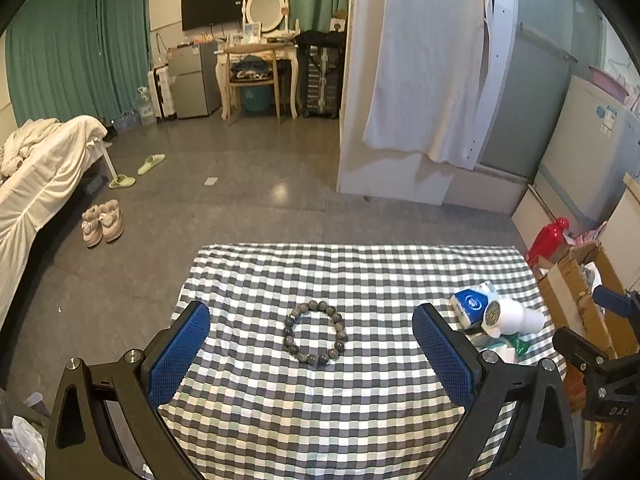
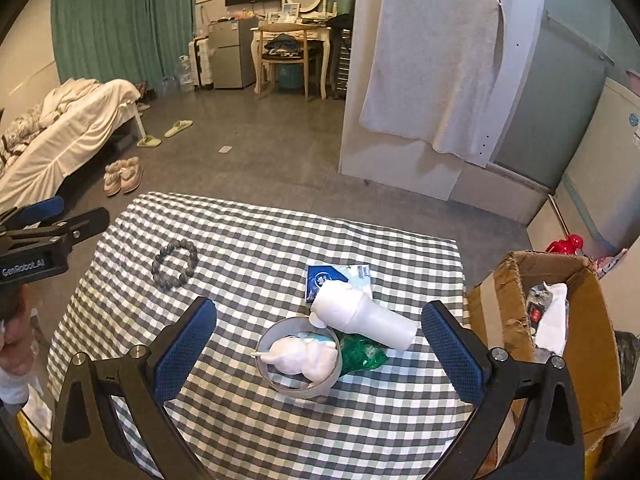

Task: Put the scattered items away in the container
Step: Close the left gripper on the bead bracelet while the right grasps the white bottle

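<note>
Bead bracelet [image 1: 315, 333] lies flat as an open ring at centre of the left wrist view, on the checked cloth of the bench [image 1: 360, 268]; in the right wrist view it sits in the left-middle of frame [image 2: 175, 263], well apart from the other clutter; judged light, limp on its cord, beads hard and likely to roll or slip between pads; best taken across one arc of the ring, pinching two or three beads, not spanning the whole loop.

Left claw [image 1: 311, 354] spread wide, empty, the bracelet between its blue pads [image 1: 180, 354] but ahead of them; not touching.

Right claw [image 2: 319, 354] likewise wide and empty; between its pads, lower centre of frame, a shallow round dish [image 2: 298, 384] holding a white lumpy object; a white bottle [image 2: 362, 318] lies on its side just beside it, resting over a blue packet [image 2: 322, 278] and green wrapper [image 2: 362, 354]; bottle judged stiff, smooth, prone to roll; grip across its body.

Cardboard box [image 2: 592, 344], right edge of frame, stands beside the bench; some things already in it; presumably the container.
</note>
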Tool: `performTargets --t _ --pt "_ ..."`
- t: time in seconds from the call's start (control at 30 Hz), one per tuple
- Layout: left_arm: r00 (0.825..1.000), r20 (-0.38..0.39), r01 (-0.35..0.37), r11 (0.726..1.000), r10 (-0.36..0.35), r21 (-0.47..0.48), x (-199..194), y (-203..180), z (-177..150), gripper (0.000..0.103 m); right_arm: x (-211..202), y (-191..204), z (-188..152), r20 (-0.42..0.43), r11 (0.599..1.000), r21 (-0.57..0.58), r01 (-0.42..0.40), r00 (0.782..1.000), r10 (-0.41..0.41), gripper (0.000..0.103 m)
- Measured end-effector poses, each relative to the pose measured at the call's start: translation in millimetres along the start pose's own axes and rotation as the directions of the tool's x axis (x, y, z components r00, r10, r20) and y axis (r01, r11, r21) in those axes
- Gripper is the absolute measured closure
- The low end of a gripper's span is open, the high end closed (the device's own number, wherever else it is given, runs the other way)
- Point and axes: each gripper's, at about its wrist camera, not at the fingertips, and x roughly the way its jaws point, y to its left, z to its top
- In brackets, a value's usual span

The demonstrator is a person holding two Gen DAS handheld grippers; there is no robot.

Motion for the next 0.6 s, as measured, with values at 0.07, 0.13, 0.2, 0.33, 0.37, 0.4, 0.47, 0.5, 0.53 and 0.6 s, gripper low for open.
performTargets --t 0.07,0.13,0.2,0.33,0.37,0.4,0.47,0.5,0.53,0.6 --pt "1.0 -0.009 0.002 1.0 -0.002 0.005 5.9 -2.5 -2.3 0.0 2.1 2.1 -1.8 0.012 1.0 -0.009 -0.003 1.0 0.004 0.0" --pt "1.0 -0.023 0.003 1.0 -0.003 0.009 15.3 -3.3 -5.2 0.0 5.1 3.6 -5.3 0.026 1.0 -0.013 -0.016 1.0 0.017 0.0" --pt "0.999 -0.033 0.009 1.0 -0.008 0.009 25.4 -4.3 -8.1 0.0 8.2 4.6 -8.4 0.035 1.0 -0.011 -0.028 0.999 0.028 0.0" --pt "0.999 -0.039 0.016 1.0 -0.016 0.007 49.8 -1.9 -15.1 0.0 16.5 4.7 -16.1 0.054 0.999 -0.005 -0.046 0.997 0.046 0.0" --pt "0.999 -0.042 0.013 1.0 -0.013 0.003 56.3 -0.8 -17.2 0.0 19.3 4.2 -17.6 0.057 0.999 -0.003 -0.041 0.998 0.041 0.0" --pt "0.999 -0.047 0.009 1.0 -0.009 -0.001 63.3 -0.5 -19.6 0.0 22.2 3.0 -18.8 0.06 0.999 -0.001 -0.033 0.998 0.033 0.0" --pt "0.998 -0.065 0.003 1.0 -0.003 -0.005 78.8 0.0 -24.5 0.0 27.6 -0.8 -20.6 0.064 1.0 0.01 -0.023 0.998 0.022 0.0" --pt "0.997 -0.073 0.004 1.0 -0.005 -0.008 85.9 0.4 -27.0 0.0 30.8 -4.0 -21.8 0.066 1.0 0.021 -0.021 0.998 0.02 0.0" --pt "0.997 -0.079 0.006 1.0 -0.007 -0.013 92.4 1.0 -29.6 0.0 33.4 -7.1 -22.8 0.066 0.999 0.032 -0.023 0.998 0.02 0.0" --pt "0.996 -0.091 0.002 1.0 -0.005 -0.028 105.9 2.8 -34.7 0.0 40.4 -13.8 -24.6 0.057 0.998 0.057 -0.029 0.998 0.025 0.0"
